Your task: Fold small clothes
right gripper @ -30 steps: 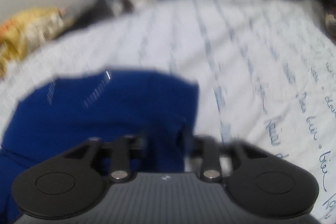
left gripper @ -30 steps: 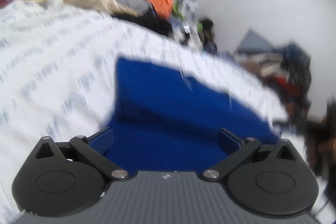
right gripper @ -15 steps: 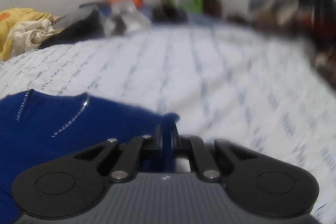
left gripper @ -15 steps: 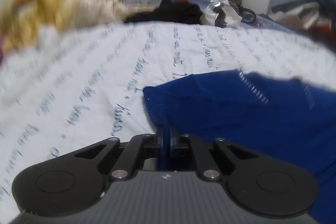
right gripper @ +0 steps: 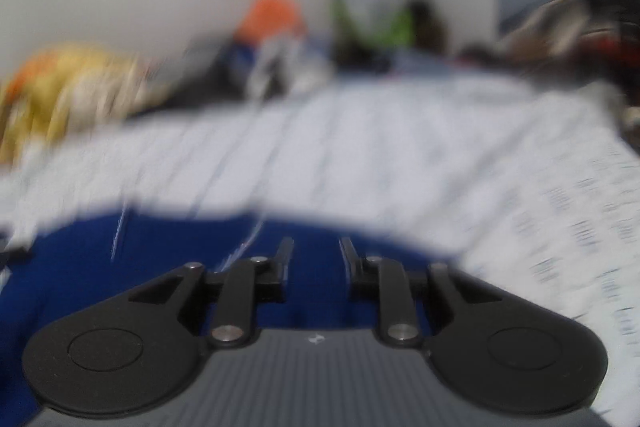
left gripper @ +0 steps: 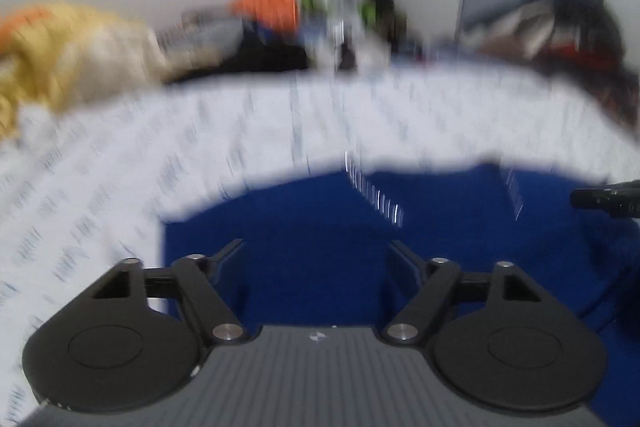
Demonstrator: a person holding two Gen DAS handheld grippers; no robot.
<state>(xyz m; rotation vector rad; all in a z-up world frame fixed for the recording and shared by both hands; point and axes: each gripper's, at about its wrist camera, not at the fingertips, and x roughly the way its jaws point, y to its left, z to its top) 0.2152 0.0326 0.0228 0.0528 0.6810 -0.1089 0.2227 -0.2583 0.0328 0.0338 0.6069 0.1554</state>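
L wrist view: left gripper [left gripper: 316, 247] jaws spread wide, nothing between, over blue garment [left gripper: 304, 227]. Garment lies flat on white printed bedsheet [left gripper: 120, 163], silver stitch line near far edge. Tip of other gripper at R edge. Clothes pile [left gripper: 60, 51] at back, blurry.

R wrist view: right gripper [right gripper: 314, 247] jaws parted narrow, holding nothing, above blue garment [right gripper: 168, 247]; bedsheet [right gripper: 440, 167] beyond. Heavy blur.

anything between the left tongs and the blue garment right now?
Nothing visible. The left tongs are open directly over the blue garment, which lies on the printed white bedsheet. Clutter sits only at the far edge.
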